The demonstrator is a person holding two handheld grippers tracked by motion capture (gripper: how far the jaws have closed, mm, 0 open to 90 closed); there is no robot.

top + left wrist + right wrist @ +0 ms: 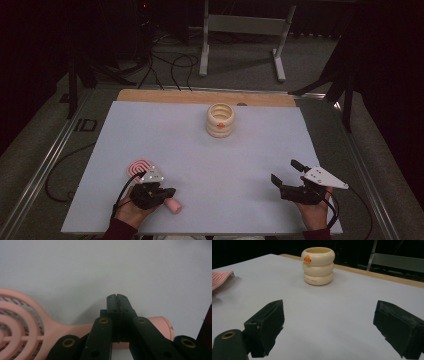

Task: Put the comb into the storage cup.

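A pink hairbrush point(140, 167) lies on the white table top point(210, 165) at the front left, its handle end point(173, 205) pointing to the front edge. My left gripper point(167, 191) rests right over that handle. In the left gripper view its jaws point(117, 298) are shut, pad against pad, while the pink handle point(160, 325) runs across underneath them and the ringed brush head point(17, 322) sits at the left. My right gripper point(285, 170) hovers at the front right, open and holding nothing point(329, 315). A cream ringed cup point(220, 120) with an orange mark stands upright at the back middle point(318, 265).
A bare wooden strip point(205, 96) runs along the table's far edge. Beyond it are a white metal stand point(245, 30) and cables on the grey floor. Metal rails point(45, 165) flank the table.
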